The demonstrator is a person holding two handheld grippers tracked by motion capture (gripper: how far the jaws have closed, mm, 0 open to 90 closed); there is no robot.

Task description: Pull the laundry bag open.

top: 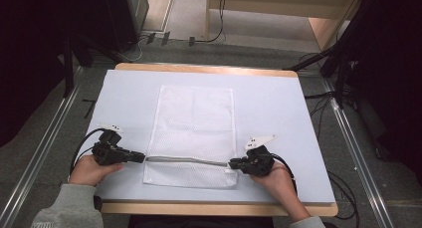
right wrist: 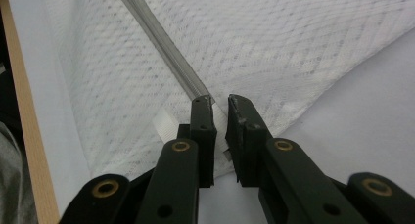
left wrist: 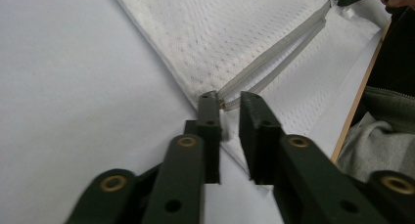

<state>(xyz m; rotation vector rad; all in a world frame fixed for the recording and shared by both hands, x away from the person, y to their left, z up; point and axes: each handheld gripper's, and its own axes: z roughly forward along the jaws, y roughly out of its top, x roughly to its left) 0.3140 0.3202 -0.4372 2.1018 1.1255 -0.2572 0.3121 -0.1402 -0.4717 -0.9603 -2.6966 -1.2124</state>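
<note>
White tabletop point(top: 278, 113): white mesh zippered laundry bag point(top: 196, 118) flat; left gripper point(top: 141, 158) and right gripper point(top: 232, 164) jaws slightly parted (nothing pinched) at zipper point(top: 186, 160) ends.

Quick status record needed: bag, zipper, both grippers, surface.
bag: white mesh bag, flat on the white table cover
zipper: grey zipper across the bag's near end, parted at the left end
left gripper: at the zipper's left end, jaws slightly apart
right gripper: at the zipper's right end, jaws slightly apart
held: nothing clearly clamped
</note>
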